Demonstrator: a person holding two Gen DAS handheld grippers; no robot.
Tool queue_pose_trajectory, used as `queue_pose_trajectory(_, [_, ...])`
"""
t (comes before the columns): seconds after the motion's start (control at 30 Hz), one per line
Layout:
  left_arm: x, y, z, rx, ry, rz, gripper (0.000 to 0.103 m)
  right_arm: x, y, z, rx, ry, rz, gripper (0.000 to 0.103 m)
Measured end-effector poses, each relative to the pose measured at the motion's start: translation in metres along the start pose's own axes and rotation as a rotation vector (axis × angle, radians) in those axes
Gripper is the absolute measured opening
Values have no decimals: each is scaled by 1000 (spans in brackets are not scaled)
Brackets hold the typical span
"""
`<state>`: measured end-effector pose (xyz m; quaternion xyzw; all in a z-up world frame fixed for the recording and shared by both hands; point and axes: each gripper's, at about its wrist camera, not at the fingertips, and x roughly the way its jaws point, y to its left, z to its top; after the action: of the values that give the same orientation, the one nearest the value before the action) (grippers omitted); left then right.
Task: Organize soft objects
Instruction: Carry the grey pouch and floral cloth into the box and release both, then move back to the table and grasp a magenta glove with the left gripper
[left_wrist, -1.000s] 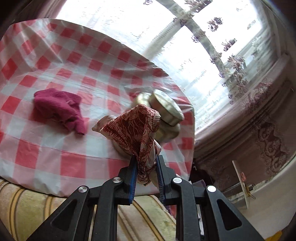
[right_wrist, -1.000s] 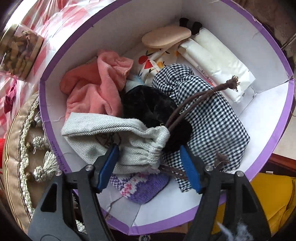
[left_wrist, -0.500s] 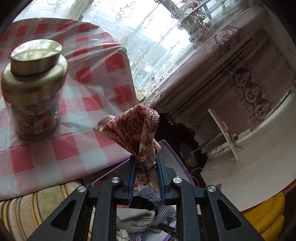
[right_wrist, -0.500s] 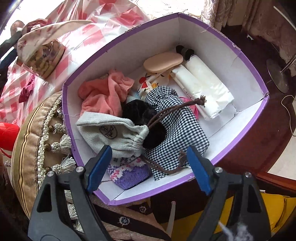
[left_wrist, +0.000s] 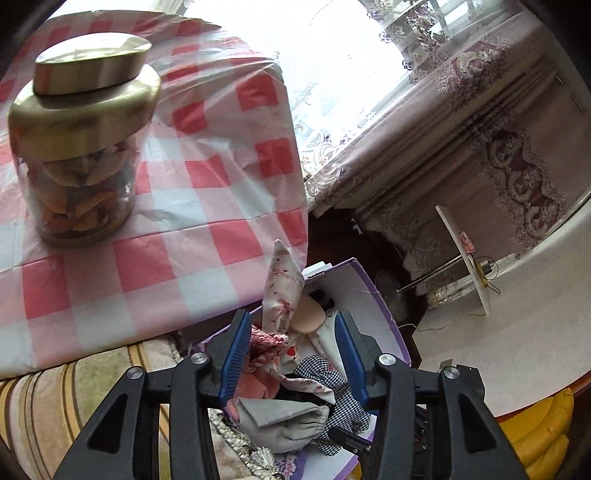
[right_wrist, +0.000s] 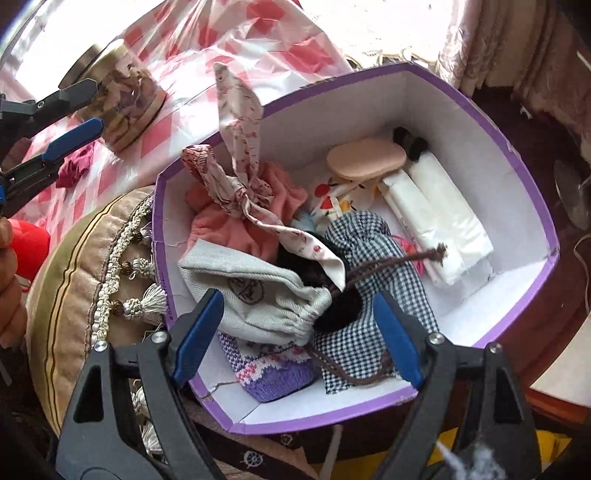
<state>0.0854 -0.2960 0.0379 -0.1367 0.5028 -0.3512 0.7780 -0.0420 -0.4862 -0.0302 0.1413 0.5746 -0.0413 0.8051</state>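
A purple-rimmed white box (right_wrist: 491, 122) holds several soft things: a pink cloth (right_wrist: 229, 229), a grey drawstring pouch (right_wrist: 255, 295), a checked pouch (right_wrist: 373, 258), a knitted purple piece (right_wrist: 273, 373). A red-patterned knotted cloth (right_wrist: 240, 184) lies on top of them, one end sticking up; it also shows in the left wrist view (left_wrist: 280, 295). My left gripper (left_wrist: 291, 354) is open above the box, clear of the cloth. My right gripper (right_wrist: 295, 332) is open and empty over the box's near side.
A gold-lidded glass jar (left_wrist: 81, 147) stands on the red-checked tablecloth (left_wrist: 207, 206). A dark red cloth (right_wrist: 74, 166) lies on the table. A tasselled cushion (right_wrist: 74, 277) sits left of the box. A yellow object (left_wrist: 535, 435) lies at the lower right.
My left gripper carried the patterned cloth from the table to over the box, opened and let it go; it now lies in the box. My right gripper drew back a little, still open.
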Motion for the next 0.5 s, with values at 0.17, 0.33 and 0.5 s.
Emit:
queue_pose_trajectory(0.17, [-23,27,-7,-48,-33,37,49,31,42,24,-215,67,-105,85])
queue_pose_trajectory(0.33, [-47,55,-13,-97,-73,70,48,75,62,40,-282,187,-82,85])
queue_pose_trajectory(0.5, [-70,76,-20,-114,-111,105,49,99,55,42,-266,253,-53,95])
